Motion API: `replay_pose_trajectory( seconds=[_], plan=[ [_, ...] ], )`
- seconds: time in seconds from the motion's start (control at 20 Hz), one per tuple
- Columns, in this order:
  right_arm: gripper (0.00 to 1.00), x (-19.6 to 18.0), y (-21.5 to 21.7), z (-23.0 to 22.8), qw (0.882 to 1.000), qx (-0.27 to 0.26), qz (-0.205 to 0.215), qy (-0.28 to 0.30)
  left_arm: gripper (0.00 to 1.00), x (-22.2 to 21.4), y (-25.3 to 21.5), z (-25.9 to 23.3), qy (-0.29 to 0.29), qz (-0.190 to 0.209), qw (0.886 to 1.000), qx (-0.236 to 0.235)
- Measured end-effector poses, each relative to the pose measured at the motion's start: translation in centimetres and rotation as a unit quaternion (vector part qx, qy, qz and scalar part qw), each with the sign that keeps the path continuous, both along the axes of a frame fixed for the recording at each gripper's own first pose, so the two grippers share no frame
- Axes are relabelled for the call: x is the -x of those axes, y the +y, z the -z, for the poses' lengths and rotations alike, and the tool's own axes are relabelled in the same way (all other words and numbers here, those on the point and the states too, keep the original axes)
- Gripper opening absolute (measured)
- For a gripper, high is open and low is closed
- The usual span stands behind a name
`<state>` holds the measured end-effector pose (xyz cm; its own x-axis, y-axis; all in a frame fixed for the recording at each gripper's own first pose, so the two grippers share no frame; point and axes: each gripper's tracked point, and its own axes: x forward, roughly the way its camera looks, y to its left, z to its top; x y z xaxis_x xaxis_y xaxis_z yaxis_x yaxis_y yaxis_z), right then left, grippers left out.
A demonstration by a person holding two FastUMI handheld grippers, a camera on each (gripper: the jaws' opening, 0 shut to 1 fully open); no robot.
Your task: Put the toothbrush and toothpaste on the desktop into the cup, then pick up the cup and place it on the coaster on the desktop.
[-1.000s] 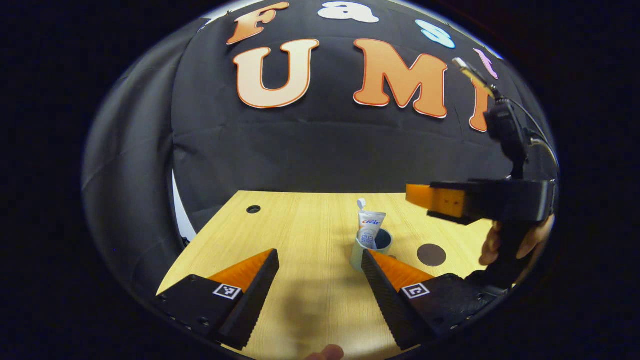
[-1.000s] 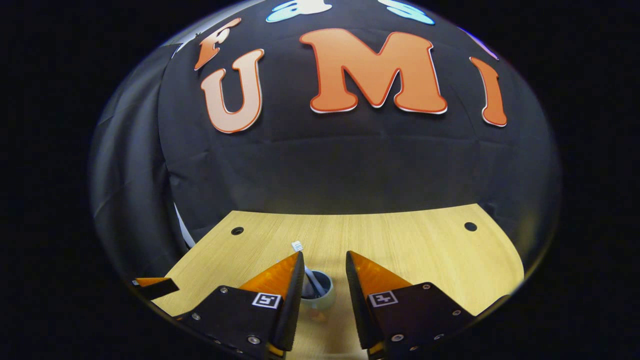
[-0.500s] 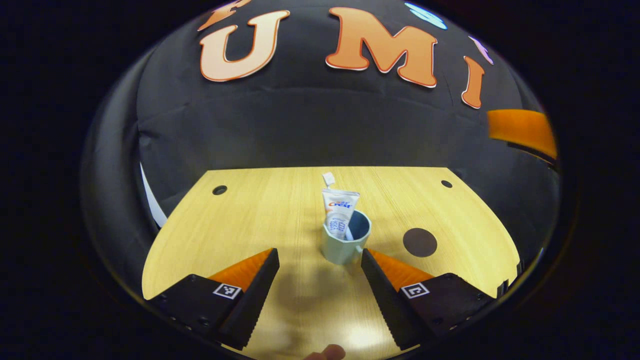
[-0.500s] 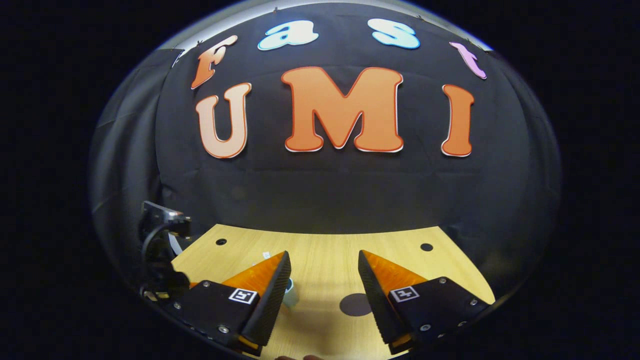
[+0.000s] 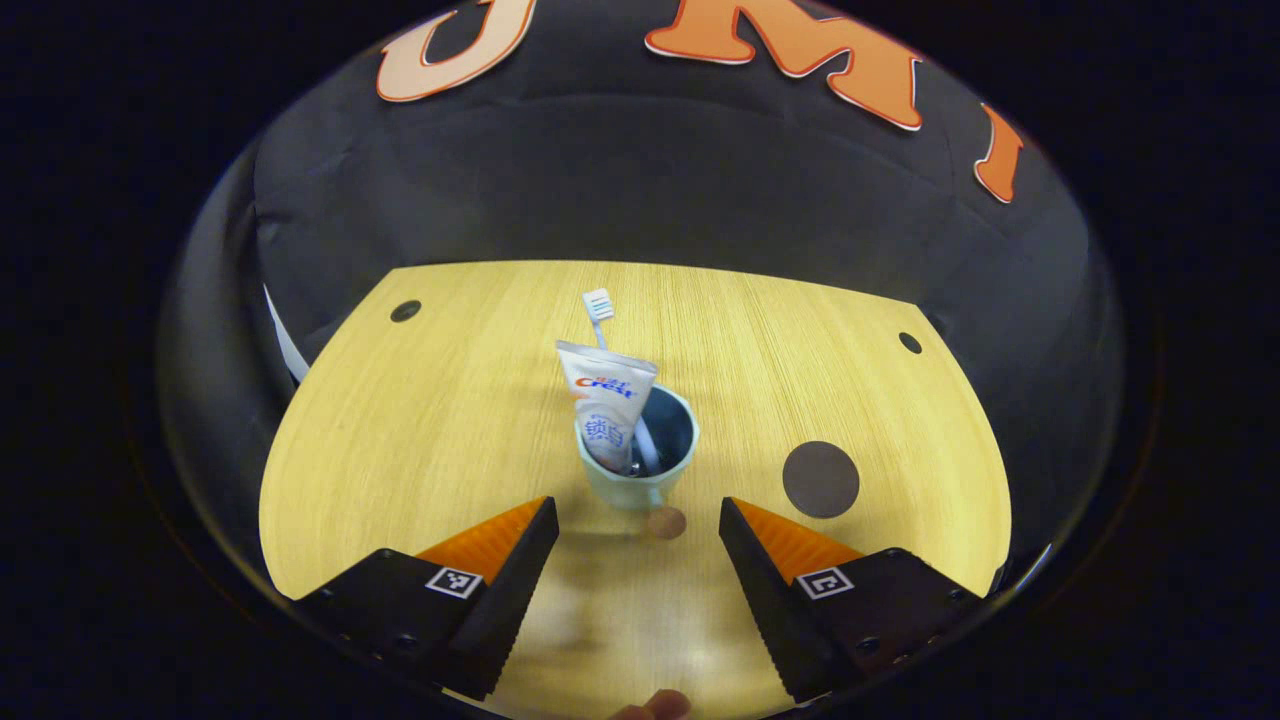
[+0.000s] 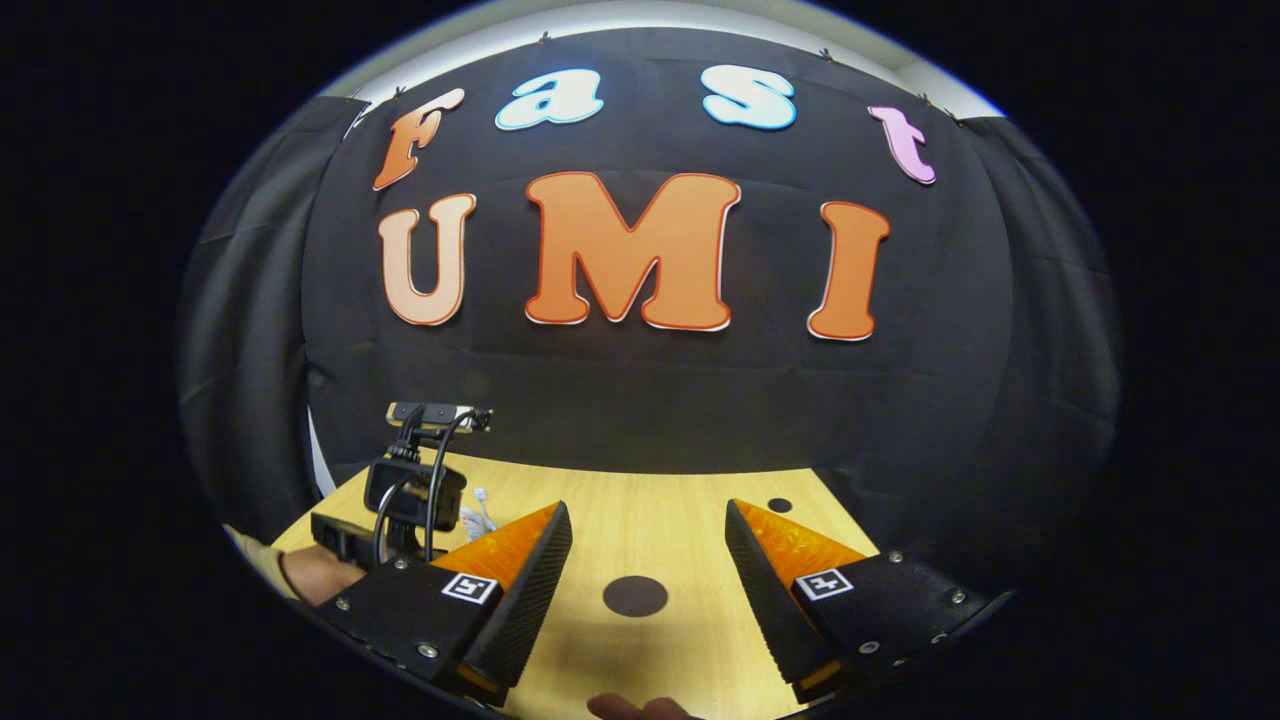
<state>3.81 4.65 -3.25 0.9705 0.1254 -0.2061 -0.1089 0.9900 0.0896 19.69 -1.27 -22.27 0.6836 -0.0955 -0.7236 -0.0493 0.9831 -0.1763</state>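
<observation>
In the left gripper view the cup [image 5: 637, 450] stands at the middle of the frame on the pale wooden desk [image 5: 420, 450], with the toothpaste tube [image 5: 606, 400] leaning out of it toward the upper left and the toothbrush [image 5: 600, 312] rising behind the tube, bristle head up. The round dark coaster [image 5: 821, 479] lies flat on the desk to the right of the cup, apart from it. The left tool [image 5: 638, 525] sits at the bottom of the frame with its fingers wide apart, holding nothing; the cup stands just beyond the gap between the tips, not touched by either.

The right gripper view looks across the desk from another angle: the coaster [image 6: 635, 596] lies bare between and beyond the fingers of the right tool [image 6: 648, 520], which are also spread wide and grip nothing. At the lower left of this frame the left tool's body with its cables [image 6: 410, 495] shows, and a hand [image 6: 318, 575] holding it. The cup is not made out here.
</observation>
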Motion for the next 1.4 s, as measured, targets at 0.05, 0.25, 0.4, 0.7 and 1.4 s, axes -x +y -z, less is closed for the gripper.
replay_pose_trajectory(
  seconds=[0.05,0.25,0.4,0.7,1.4],
  plan=[
    [0.93,0.6,-1.0,0.2,1.000,0.000,0.005,0.001,0.98,-0.2,-0.3,0.4,0.017,-0.004,1.000,0.002],
    [0.93,2.6,-5.1,1.4,1.000,0.007,0.029,0.009,0.98,-2.1,-1.0,2.6,0.082,-0.017,0.996,0.001],
    [0.93,4.0,-8.0,2.3,0.999,-0.003,0.052,0.016,0.96,-3.1,-0.9,3.9,0.126,-0.025,0.992,-0.003],
    [0.94,7.1,-10.5,3.2,0.996,-0.029,0.073,0.032,0.93,-4.1,-0.6,6.1,0.183,-0.041,0.982,-0.012],
    [0.94,9.1,-11.4,5.2,0.997,0.007,0.059,0.053,0.28,-3.8,-0.9,8.1,0.203,-0.049,0.978,0.011]
  ],
)
